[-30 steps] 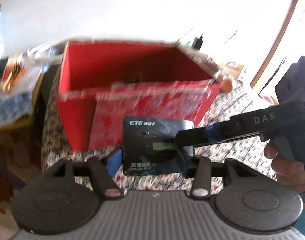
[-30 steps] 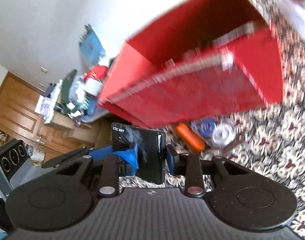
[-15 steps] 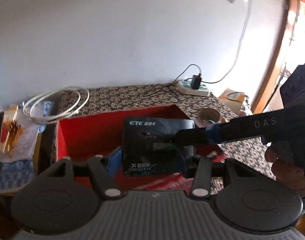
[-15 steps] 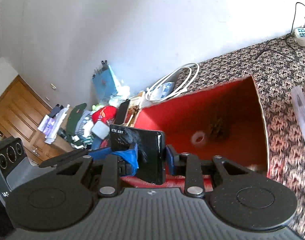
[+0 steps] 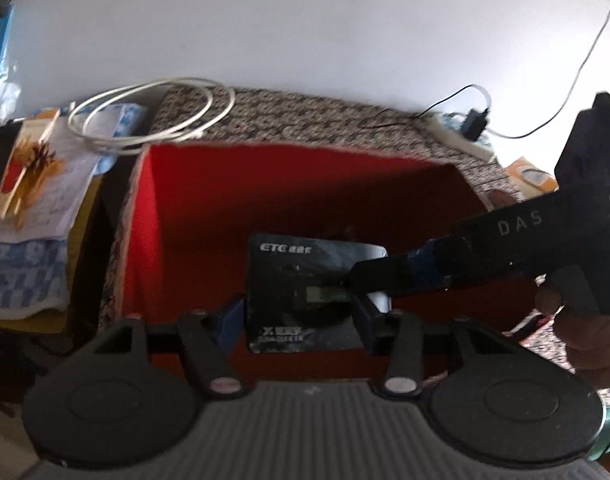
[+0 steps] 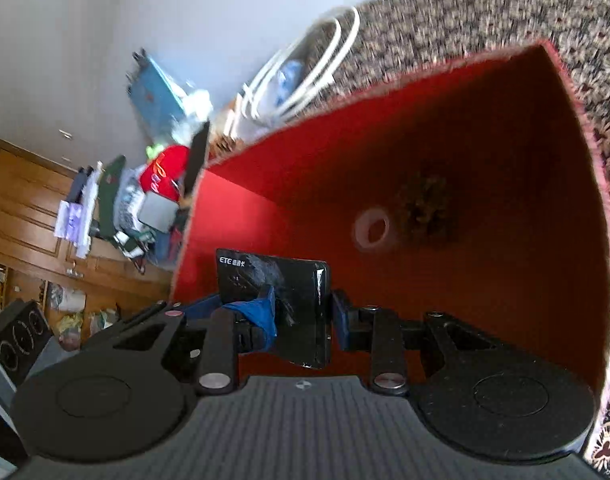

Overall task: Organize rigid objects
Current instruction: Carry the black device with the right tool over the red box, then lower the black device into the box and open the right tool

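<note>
Holding the black ETC device (image 5: 311, 276) over the open red box (image 5: 265, 184), I see my left gripper (image 5: 301, 316) clamping its left and right sides; my right gripper (image 6: 301, 320) pinches its flat faces; box floor lies right below.

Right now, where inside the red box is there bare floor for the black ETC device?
Red box: floor is bare near the left wall, below the ETC device. Toward the back it is taken by a white ring and beside it a dark, blurry clump.
</note>
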`<state>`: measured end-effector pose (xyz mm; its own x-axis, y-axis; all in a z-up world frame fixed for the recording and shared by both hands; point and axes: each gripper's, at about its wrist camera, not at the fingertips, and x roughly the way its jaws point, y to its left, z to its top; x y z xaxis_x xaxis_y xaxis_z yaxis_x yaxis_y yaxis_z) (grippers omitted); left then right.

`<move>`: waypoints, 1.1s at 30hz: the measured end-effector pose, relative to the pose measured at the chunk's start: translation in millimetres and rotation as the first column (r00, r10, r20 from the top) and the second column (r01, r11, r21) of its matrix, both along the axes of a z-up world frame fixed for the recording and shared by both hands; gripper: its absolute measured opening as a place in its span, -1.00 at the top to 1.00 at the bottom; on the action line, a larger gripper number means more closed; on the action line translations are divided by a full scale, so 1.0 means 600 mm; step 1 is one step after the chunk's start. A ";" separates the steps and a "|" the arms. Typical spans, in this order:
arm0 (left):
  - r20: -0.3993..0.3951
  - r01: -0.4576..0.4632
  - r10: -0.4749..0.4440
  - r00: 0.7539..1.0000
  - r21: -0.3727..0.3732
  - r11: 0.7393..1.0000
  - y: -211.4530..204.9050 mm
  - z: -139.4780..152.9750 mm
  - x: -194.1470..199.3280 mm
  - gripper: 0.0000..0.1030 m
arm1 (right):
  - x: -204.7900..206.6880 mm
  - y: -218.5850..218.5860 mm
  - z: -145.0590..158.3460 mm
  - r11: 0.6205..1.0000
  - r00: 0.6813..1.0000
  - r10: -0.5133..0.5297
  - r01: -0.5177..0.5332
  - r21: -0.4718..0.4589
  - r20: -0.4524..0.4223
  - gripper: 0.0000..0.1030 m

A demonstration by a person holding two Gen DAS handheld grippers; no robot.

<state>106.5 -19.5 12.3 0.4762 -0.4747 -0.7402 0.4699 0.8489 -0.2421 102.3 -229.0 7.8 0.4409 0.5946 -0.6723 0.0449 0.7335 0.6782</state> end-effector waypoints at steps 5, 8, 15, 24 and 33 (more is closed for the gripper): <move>0.016 -0.030 0.028 0.999 0.097 0.995 -0.012 -0.015 0.004 0.08 | 0.030 0.018 -0.017 0.999 0.995 0.027 -0.029 -0.017 -0.098 0.71; 0.016 -0.047 0.045 0.999 0.126 0.991 -0.014 -0.021 0.010 0.08 | 0.046 0.019 -0.030 1.000 0.987 0.012 -0.013 -0.005 -0.160 0.71; 0.058 -0.055 0.046 0.997 0.169 0.984 -0.023 -0.021 0.004 0.05 | 0.056 0.023 -0.069 0.999 0.975 0.001 0.006 0.032 -0.222 0.73; 0.072 -0.070 0.056 0.996 0.215 0.974 -0.036 -0.026 0.012 0.03 | 0.043 0.018 -0.050 1.000 0.992 -0.026 0.024 -0.016 -0.126 0.73; 0.094 -0.104 0.082 0.992 0.253 0.962 -0.046 -0.021 0.014 -0.01 | 0.036 0.007 -0.045 0.992 0.992 -0.108 0.104 -0.070 -0.059 0.72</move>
